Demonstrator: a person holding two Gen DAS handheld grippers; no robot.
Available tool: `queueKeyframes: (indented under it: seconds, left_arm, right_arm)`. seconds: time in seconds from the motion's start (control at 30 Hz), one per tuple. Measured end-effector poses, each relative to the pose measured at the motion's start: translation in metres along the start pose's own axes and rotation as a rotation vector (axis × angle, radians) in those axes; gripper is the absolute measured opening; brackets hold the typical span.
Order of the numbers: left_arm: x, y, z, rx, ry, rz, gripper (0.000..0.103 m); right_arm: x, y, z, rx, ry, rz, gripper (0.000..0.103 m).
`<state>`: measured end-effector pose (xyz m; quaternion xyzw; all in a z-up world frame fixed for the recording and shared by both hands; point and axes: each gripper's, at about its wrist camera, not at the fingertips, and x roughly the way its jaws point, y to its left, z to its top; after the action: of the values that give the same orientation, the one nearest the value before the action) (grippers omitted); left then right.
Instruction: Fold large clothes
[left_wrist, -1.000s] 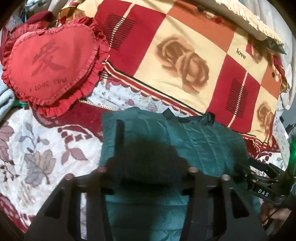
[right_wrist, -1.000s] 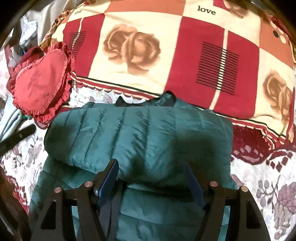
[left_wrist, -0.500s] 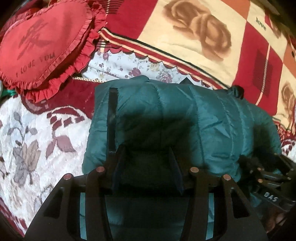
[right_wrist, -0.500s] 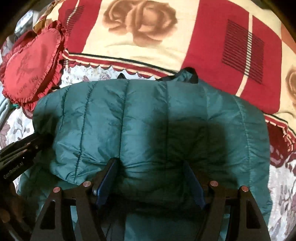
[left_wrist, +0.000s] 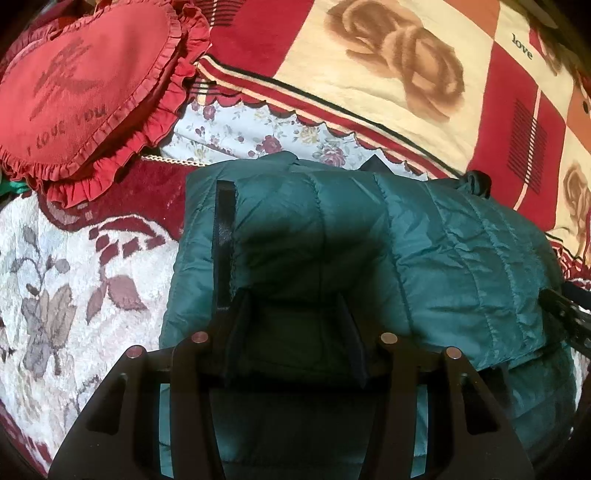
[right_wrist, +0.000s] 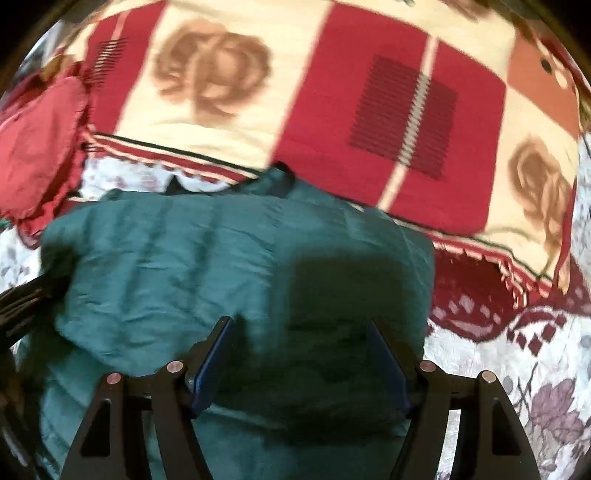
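On the bed — folded green jacket (quilted).

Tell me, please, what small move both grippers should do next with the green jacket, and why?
Probably press the folded half flat, then let go. The green jacket is already doubled over on the bedspread, yet its upper layer looks puffy. The left gripper and right gripper each have the folded edge between their fingers.

Floral bedspread under green quilted jacket, heart cushion, rose-patterned blanket.
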<state>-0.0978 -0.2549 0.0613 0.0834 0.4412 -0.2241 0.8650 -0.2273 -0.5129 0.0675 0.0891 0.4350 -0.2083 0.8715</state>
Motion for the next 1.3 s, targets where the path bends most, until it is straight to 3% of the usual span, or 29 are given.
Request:
queueKeyframes:
  seconds: [0.3, 0.73, 0.9, 1.1, 1.3]
  left_arm:
    - [0.003, 0.0, -0.001, 0.001, -0.017, -0.001, 0.048]
    - [-0.001, -0.001, -0.001, 0.013, -0.02, -0.005, 0.048]
    - [-0.003, 0.0, -0.003, 0.017, -0.019, -0.007, 0.048]
    - [0.002, -0.004, 0.0, 0.019, -0.012, -0.01, 0.049]
    - [-0.006, -0.001, 0.0, 0.016, -0.019, -0.012, 0.051]
  right_arm:
    - [0.024, -0.004, -0.005, 0.023, 0.011, 0.008, 0.074]
    - [-0.009, -0.012, -0.014, 0.052, 0.013, 0.021, 0.074]
    - [0.003, -0.014, -0.012, 0.038, 0.052, -0.014, 0.075]
    - [0.022, -0.035, -0.014, 0.127, 0.087, 0.034, 0.079]
    - [-0.012, -0.051, -0.015, 0.181, 0.055, 0.091, 0.079]
